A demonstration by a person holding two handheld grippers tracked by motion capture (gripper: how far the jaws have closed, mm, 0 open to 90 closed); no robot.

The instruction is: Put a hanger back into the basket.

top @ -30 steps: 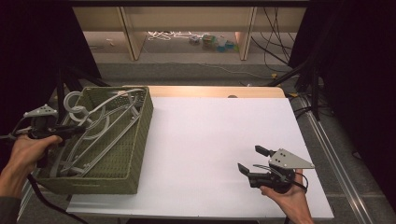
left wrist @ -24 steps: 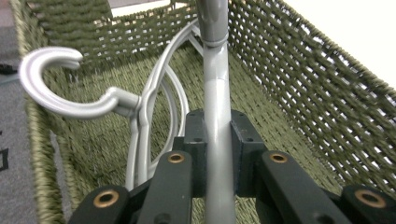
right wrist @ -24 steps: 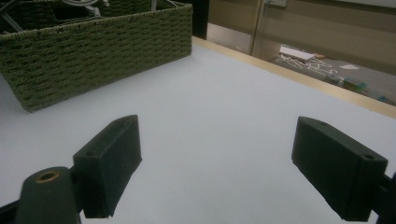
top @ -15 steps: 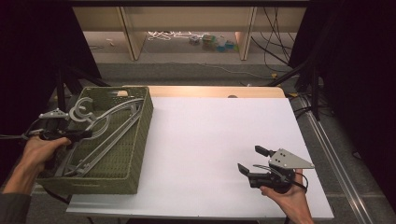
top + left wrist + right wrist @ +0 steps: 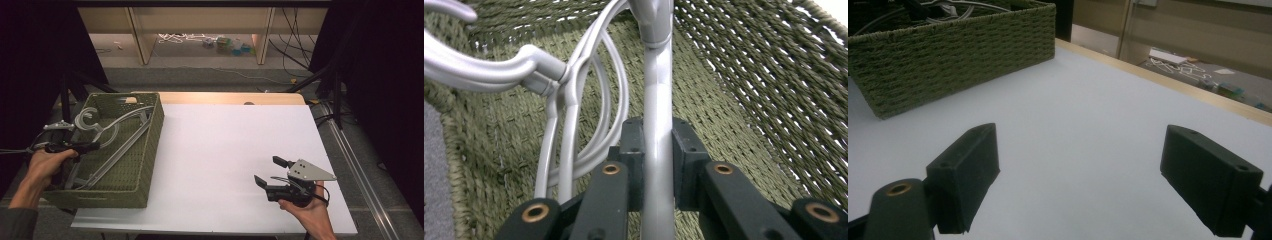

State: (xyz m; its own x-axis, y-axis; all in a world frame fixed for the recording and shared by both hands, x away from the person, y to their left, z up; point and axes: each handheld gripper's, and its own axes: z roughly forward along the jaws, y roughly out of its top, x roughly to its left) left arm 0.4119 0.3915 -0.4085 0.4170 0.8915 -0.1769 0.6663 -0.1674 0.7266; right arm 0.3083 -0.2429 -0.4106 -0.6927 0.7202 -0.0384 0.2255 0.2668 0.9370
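A green woven basket (image 5: 153,150) stands on the left part of the white table (image 5: 225,150) and holds several grey hangers (image 5: 117,147). My left gripper (image 5: 92,146) reaches in over the basket's left rim. In the left gripper view it (image 5: 658,150) is shut on the straight bar of one grey hanger (image 5: 657,85); other hangers (image 5: 569,105) lie to its left against the basket wall (image 5: 749,90). My right gripper (image 5: 268,171) rests low over the table's front right, open, nothing between its fingers (image 5: 1083,170). It looks toward the basket (image 5: 958,55).
The table's wooden far edge (image 5: 225,97) runs behind the white top. Beyond it lie a floor with cables (image 5: 180,37) and small items (image 5: 230,46). Black stand legs (image 5: 320,80) rise at the right, and a rail (image 5: 360,165) runs along the right side.
My left hand has sunk, lowering the held hanger from above the rim down into the basket. The right gripper has stayed put.
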